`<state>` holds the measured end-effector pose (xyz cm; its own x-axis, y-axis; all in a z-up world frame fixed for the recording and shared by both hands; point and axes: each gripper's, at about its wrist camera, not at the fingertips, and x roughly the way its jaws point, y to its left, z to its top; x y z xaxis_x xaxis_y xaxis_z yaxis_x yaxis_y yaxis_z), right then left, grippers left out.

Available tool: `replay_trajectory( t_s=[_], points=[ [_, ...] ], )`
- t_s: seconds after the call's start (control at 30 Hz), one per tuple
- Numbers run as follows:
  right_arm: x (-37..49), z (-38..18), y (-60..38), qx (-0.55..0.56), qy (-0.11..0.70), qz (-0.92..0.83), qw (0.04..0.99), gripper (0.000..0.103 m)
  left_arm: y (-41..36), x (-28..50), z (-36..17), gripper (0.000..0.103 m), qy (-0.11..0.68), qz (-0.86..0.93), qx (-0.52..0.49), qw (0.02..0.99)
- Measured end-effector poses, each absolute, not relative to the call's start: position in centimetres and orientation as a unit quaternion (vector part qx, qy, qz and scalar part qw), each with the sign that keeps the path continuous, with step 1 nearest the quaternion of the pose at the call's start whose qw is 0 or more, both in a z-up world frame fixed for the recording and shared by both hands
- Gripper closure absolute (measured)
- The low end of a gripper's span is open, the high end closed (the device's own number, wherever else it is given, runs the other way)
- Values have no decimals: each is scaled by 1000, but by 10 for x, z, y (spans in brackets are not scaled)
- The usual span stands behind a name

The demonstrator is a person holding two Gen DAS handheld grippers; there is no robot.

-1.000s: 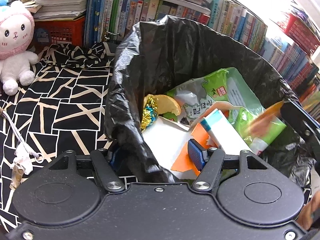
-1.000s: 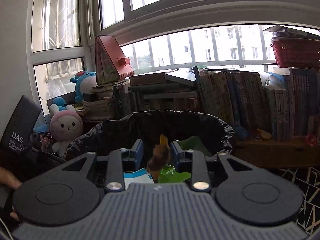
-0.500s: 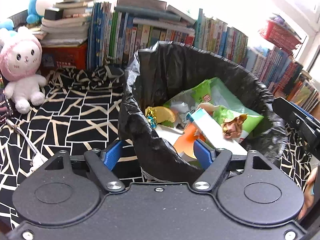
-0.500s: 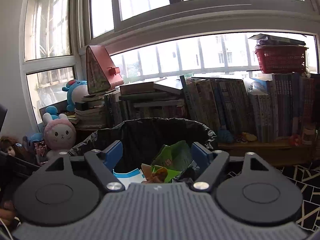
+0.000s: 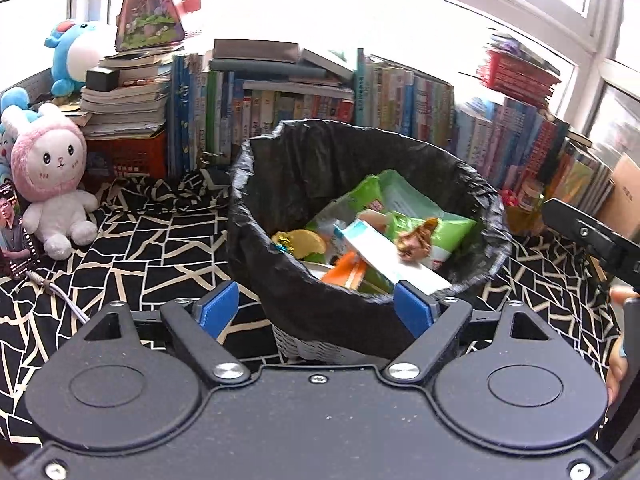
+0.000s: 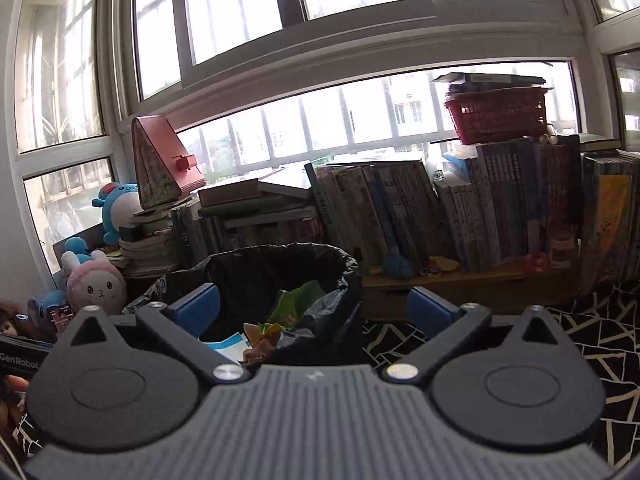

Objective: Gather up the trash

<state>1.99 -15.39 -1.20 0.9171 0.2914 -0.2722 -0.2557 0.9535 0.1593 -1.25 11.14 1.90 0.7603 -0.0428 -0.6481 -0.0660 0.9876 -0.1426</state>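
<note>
Trash fills the black-lined bin [image 5: 304,280], which stands on the black-and-cream patterned cloth [image 5: 132,248]. Nearest the bin's front wall, the left gripper [image 5: 316,308] has just been opening; its blue pads stand wide with nothing held between them. The right gripper [image 6: 314,306], beside the bin, has likewise just been opening and is empty. Inside the bin a crumpled brown wrapper [image 5: 414,240] lies on a white carton [image 5: 384,256] and a green packet [image 5: 408,208]. Behind the bin runs a row of books [image 5: 280,108].
</note>
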Motion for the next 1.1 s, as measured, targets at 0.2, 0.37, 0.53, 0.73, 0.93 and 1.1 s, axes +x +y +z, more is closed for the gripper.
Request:
replay_trajectory(
  t_s=[0.2,0.37,0.53,0.73,0.93,1.1],
  points=[
    [14,-20,-172,64,185,117,974,0,94,-23,17,17,352,-14,-59,934],
    [9,-32,-187,65,219,102,968,0,78,-22,9,15,359,-26,-46,932],
    [-3,-45,-200,73,217,83,970,0,67,-18,-1,15,368,-34,-45,928],
    [-19,-66,-210,84,213,60,972,0,55,-19,-11,15,369,-35,-34,928],
    [-51,-98,-218,126,186,79,971,0,43,-43,-27,13,340,-25,-48,939],
    [-66,-117,-217,115,193,60,973,0,32,-58,-41,12,332,-21,-40,942]
  ],
)
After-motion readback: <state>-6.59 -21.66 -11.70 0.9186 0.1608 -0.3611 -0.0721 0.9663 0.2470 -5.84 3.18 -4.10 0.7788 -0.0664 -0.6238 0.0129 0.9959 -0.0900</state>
